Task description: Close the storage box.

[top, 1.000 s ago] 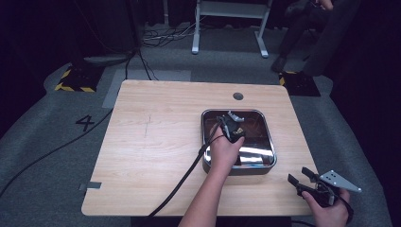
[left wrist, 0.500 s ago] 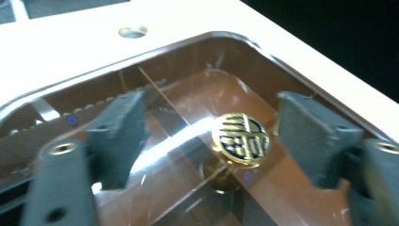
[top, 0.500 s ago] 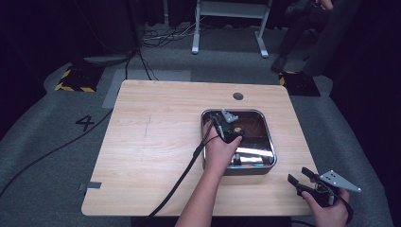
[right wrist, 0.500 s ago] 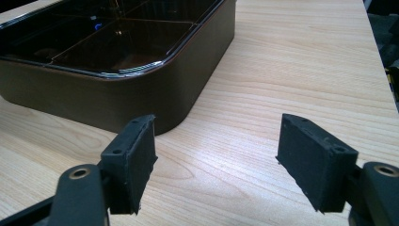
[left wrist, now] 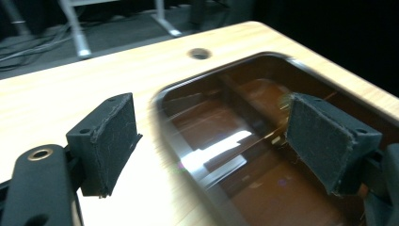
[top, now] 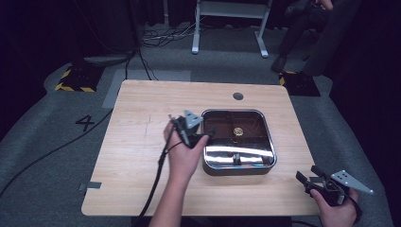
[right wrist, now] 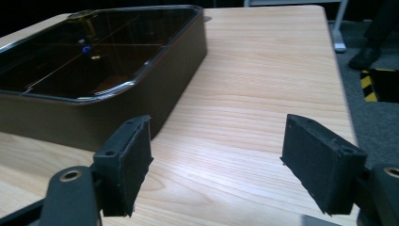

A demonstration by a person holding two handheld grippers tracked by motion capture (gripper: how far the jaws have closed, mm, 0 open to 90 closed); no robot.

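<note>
A shiny metal tray sits right of the table's middle, with a small gold piece lying on its floor. My left gripper hovers over the tray's left rim. Its jaws have just been opening and now stand wide with nothing between them. In the left gripper view my left gripper has one pad over the wood and one over the tray. My right gripper is open at the table's front right corner. In the right gripper view my right gripper spans bare wood beside the tray, with the gold piece far inside.
The wooden table has a cable hole behind the tray. A cable trails from the left gripper over the front edge. Grey floor, yellow-black blocks and a white stand lie beyond the table.
My left gripper has drawn back leftward from inside the tray to its left rim and its jaws have opened. The gold piece now shows on the tray floor. The right gripper stayed put.
</note>
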